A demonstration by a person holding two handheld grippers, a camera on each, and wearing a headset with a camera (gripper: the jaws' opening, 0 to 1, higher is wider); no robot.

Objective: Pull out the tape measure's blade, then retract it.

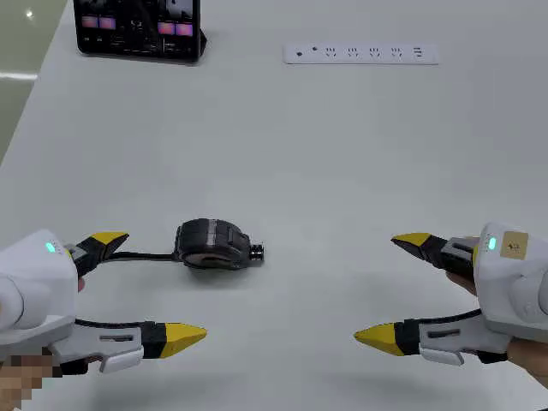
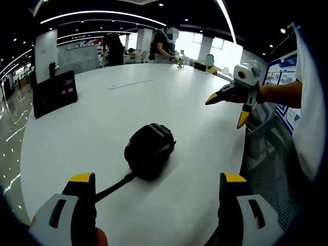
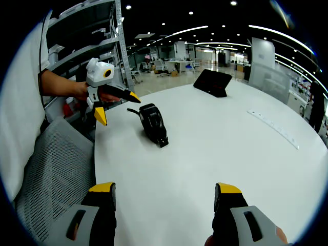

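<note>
Matt black rubbery-plastic tape measure (image 1: 212,245) on smooth white matt table (image 1: 342,154).

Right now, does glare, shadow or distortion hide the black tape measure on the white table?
Head view: even light, black tape measure sharp, faint shadow on the white table. Left gripper view: fisheye curves the table edge. Right gripper view: same curving, tape measure clear.

**Bright open-plan hall, big white table**

White round table (image 1: 342,154) runs wide, with a power strip (image 1: 360,54) and a dark tablet (image 1: 139,27) at its far edge. Grey mesh chair (image 3: 56,169) sits beside metal shelving (image 3: 89,23). Ceiling light strips (image 2: 102,12) glow above a glossy floor (image 1: 21,51).
</note>
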